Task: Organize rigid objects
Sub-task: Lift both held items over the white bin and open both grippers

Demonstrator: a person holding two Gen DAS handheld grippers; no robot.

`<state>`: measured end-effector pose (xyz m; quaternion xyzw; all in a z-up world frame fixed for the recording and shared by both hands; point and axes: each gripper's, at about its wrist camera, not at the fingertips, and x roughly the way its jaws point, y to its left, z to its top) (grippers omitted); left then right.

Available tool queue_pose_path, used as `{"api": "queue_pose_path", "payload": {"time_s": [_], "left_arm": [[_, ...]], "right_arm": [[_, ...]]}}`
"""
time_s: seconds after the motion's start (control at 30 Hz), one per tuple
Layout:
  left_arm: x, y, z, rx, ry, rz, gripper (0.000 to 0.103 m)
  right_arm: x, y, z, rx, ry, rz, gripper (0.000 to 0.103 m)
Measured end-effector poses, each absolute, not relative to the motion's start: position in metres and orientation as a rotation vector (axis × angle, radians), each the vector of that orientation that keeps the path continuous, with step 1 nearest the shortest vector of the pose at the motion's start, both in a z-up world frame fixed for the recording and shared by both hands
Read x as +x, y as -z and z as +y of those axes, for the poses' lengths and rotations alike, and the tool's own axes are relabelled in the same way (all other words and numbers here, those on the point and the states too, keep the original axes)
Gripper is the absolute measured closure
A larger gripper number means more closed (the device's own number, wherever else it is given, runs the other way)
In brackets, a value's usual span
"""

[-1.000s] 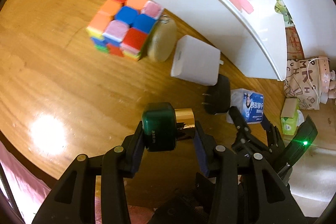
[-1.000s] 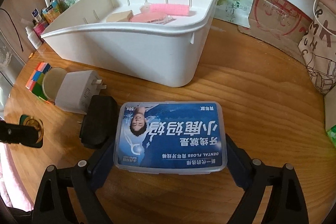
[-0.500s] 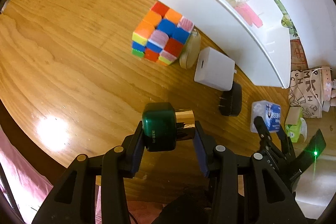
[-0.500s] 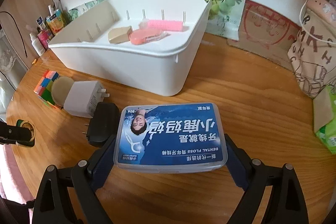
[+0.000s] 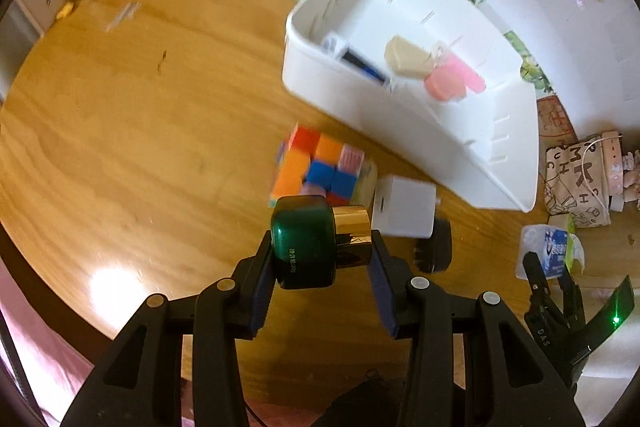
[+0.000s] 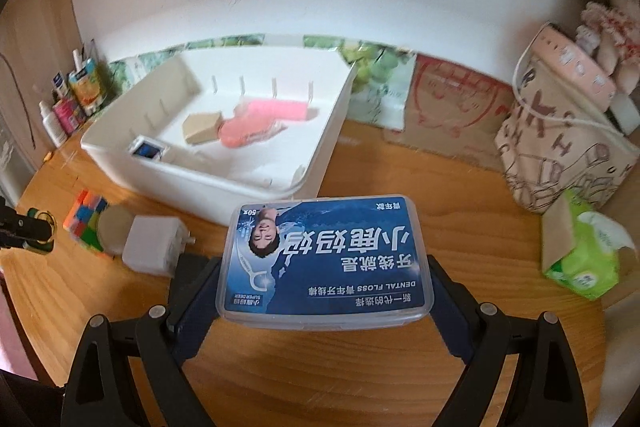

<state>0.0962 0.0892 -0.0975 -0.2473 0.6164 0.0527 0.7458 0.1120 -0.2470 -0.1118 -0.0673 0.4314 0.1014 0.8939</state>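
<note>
Right wrist view: right tongs [image 6: 324,291] grasp dental floss box [image 6: 325,254]; white bin [image 6: 224,183] at 11 o'clock, nearer this hand. Left tongs [image 5: 320,263] clench green jar [image 5: 304,242].

Warm, fairly bright indoor light. A white glare patch sits on the table [image 5: 108,277] at lower left in the left view. Motion blur smears the cube [image 5: 320,167] and bin [image 5: 400,99]; the nearby tools stay sharp. Fisheye bending curves the edges, with black vignette corners.
</note>
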Motion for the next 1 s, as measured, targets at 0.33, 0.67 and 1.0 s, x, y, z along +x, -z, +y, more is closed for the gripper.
{"api": "queue_pose_path", "payload": {"time_s": [0.33, 0.67, 1.0], "left_arm": [[0.135, 0.070, 0.118, -0.465, -0.068, 1.286, 0.056], [0.181, 0.057, 0.132, -0.414, 0.013, 1.249, 0.056], [0.223, 0.069, 0.140, -0.405, 0.050, 1.245, 0.056]], "right_arm": [[0.120, 0.077, -0.241, -0.111, -0.115, 0.809, 0.010], [0.140, 0.045, -0.214, -0.105, -0.094, 0.721, 0.010], [0.156, 0.043, -0.183, -0.102, -0.165, 0.718, 0.010]]}}
